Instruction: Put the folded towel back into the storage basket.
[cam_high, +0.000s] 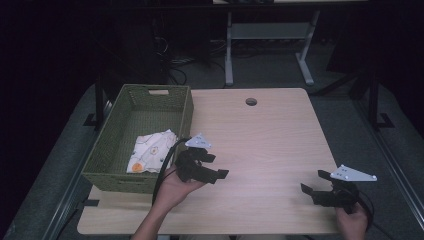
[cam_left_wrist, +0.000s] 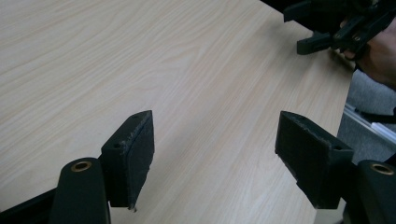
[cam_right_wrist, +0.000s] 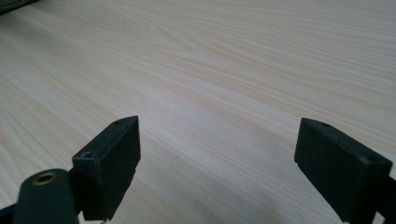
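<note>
Hovering over the bare desk, both tongs, left and right, gape wide, empty; cloth sits in basket; approach low and squarely.

the high view looks forward and down from above the near edge, taking in the whole table and floor beyond. each gripper view sits low and close over the tabletop, looking along its own jaws; the left gripper view faces right, catching the right gripper farther off.
</note>
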